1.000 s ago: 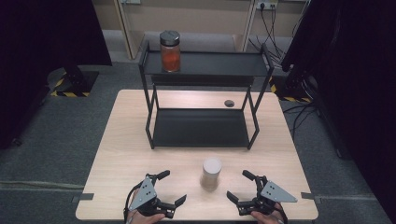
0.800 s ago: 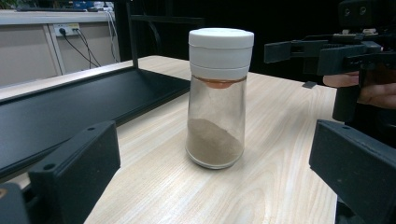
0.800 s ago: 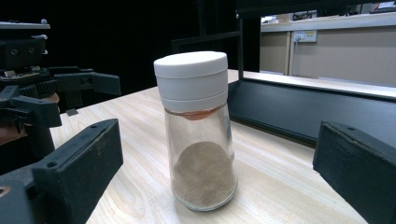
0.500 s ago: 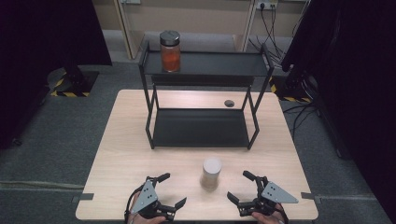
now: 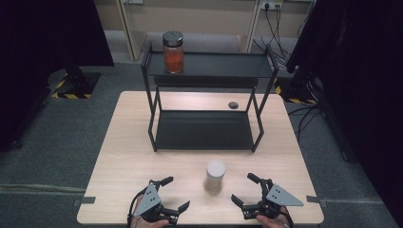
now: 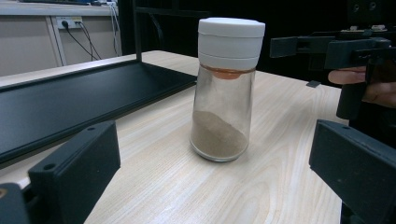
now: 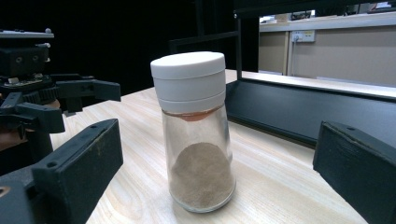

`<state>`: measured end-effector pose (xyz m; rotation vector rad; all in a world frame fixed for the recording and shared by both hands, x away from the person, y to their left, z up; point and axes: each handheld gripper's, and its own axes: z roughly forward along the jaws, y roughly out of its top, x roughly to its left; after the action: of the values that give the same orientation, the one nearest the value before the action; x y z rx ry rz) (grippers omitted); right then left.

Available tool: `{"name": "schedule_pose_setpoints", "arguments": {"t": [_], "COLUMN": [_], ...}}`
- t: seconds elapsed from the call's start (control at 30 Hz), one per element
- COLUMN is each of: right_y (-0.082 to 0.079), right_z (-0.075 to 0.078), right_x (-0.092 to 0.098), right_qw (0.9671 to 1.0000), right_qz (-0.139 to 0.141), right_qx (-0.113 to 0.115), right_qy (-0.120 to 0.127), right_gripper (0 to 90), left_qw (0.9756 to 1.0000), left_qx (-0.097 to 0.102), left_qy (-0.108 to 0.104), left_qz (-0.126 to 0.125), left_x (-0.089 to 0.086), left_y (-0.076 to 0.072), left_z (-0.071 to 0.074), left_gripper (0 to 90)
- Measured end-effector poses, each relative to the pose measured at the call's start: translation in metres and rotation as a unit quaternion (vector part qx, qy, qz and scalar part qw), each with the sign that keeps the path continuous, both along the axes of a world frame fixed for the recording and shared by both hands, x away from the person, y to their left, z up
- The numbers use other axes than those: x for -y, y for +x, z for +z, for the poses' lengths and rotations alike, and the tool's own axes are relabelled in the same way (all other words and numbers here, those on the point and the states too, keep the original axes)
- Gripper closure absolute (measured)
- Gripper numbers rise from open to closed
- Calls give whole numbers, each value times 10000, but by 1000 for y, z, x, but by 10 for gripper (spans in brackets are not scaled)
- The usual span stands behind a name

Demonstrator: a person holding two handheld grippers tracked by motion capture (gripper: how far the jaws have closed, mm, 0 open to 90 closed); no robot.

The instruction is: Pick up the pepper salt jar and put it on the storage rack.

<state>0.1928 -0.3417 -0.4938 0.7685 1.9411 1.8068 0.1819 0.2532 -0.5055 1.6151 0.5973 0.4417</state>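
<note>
- High view: a fixed camera above the near edge of the table (image 5: 142, 142), facing forward and down. It stands far off, taking in the whole tabletop, the black shelf rack (image 5: 204, 130) beyond both grippers, and the floor around.
- Left gripper view: a camera riding low on the left gripper (image 6: 210, 186), looking along its parted jaws, close to the tabletop. It faces the shaker jar (image 6: 224, 93), with the right gripper (image 6: 345, 51) beyond.
- Right gripper view: a camera riding low on the right gripper (image 7: 219, 186), likewise close, facing the same jar from the opposite side, the left gripper beyond.
- Shared: all three views hold the jar, standing between the grippers, and the rack's lower shelf.
</note>
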Motion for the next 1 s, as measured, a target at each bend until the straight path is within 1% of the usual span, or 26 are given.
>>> {"name": "schedule_pose_setpoints", "arguments": {"t": [0.3,0.47,0.57,0.8,1.0], "right_y": [1,3,4,14,20], "right_z": [3,5,6,10,13], "right_x": [-5,-6,-8,-19,-25], "right_qw": [10000,10000,9999,9997,9997], "right_qz": [-9,-29,-14,109,169], "right_qx": [54,75,96,133,124], "right_qy": [-47,-47,-71,-155,-141], "right_gripper": [18,18,18,18,18], "left_qw": [10000,10000,9999,9999,9999], "left_qx": [2,-35,-79,-69,-70], "left_qy": [-29,-57,-109,-86,-71], "left_qz": [28,40,23,30,24], "left_x": [-1,-2,-2,-2,-2], "left_y": [-2,-1,-1,-1,-1], "left_z": [-1,-1,-2,-2,-2], "left_gripper": [13,13,13,13,13]}}
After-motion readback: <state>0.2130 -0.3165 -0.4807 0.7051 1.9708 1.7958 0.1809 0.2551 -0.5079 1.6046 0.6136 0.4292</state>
